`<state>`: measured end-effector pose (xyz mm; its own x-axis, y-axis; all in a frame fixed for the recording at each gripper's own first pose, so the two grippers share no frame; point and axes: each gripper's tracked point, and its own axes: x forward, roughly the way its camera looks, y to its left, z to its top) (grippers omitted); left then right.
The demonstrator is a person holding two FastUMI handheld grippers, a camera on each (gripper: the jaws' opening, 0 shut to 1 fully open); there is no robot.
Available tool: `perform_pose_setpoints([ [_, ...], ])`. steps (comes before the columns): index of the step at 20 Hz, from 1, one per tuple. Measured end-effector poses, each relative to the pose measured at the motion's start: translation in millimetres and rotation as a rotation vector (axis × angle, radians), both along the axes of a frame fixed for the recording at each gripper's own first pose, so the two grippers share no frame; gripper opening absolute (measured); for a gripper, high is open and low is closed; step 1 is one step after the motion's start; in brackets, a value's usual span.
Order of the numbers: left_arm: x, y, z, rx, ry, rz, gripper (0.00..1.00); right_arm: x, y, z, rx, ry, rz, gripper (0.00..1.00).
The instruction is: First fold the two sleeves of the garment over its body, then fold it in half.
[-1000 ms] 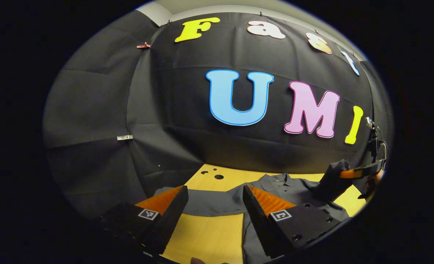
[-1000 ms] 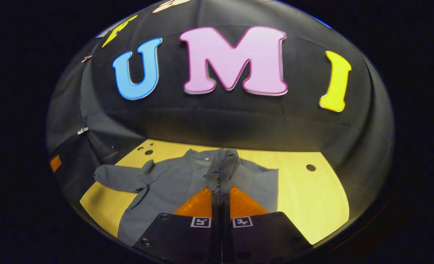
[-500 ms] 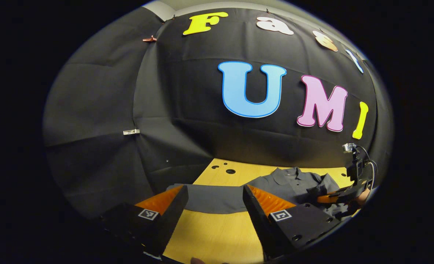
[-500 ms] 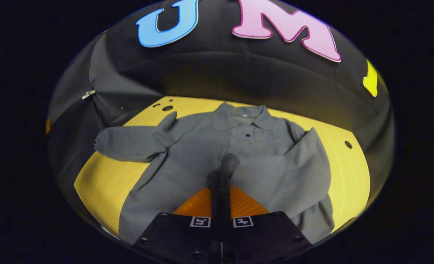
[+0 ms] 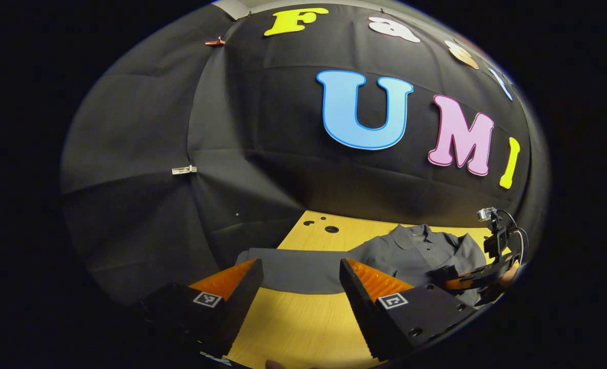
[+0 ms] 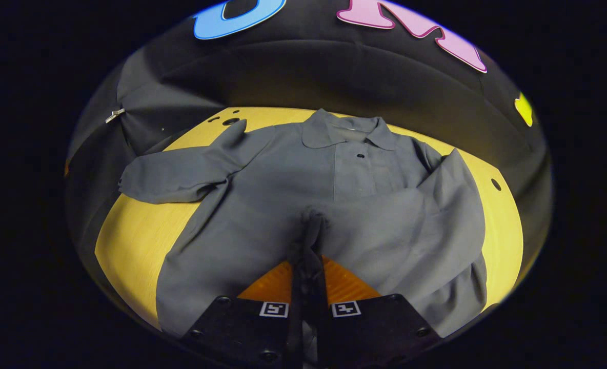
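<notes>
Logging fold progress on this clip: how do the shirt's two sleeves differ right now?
The right sleeve is folded across the shirt's body; the left sleeve lies spread out sideways on the table. The right gripper is shut on the right sleeve's cuff; the left gripper is open, apart from the left sleeve. Both are the same grey cloth.

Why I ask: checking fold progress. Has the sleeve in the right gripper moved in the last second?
Yes. The right gripper carried the sleeve down from the collar onto the shirt's body.
</notes>
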<state>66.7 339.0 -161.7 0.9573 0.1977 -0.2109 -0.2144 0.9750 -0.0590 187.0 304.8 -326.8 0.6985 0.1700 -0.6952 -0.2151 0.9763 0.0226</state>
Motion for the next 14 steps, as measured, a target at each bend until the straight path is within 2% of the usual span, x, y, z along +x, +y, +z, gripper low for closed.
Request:
perform_pose_setpoints([
  [1, 3.9, 5.6, -4.9, 0.007, 0.005, 0.001, 0.95, 0.9, 1.0, -4.2, 0.004, 0.008, -0.002, 0.16],
  [7, 30.1, 39.5, -34.4, 0.061, 0.050, -0.004, 0.95, -10.0, 23.1, -1.2, 0.080, 0.054, 0.017, 0.34],
  [8, 35.0, 45.0, -40.1, 0.065, 0.060, -0.003, 0.95, -12.1, 27.5, 0.0, 0.093, 0.063, 0.023, 0.40],
  [11, 47.8, 64.5, -63.5, 0.080, 0.101, 0.011, 0.95, -19.9, 40.4, 1.9, 0.105, 0.069, 0.049, 0.46],
  [12, 52.3, 70.2, -70.6, 0.086, 0.116, 0.014, 0.95, -24.3, 46.9, 2.9, 0.115, 0.076, 0.068, 0.63],
  [13, 57.6, 76.4, -78.8, 0.088, 0.129, 0.016, 0.95, -29.4, 52.5, 5.6, 0.124, 0.078, 0.088, 0.41],
  [14, 64.5, 85.5, -87.5, 0.086, 0.146, 0.021, 0.92, -34.1, 57.9, 8.1, 0.126, 0.073, 0.109, 0.61],
])
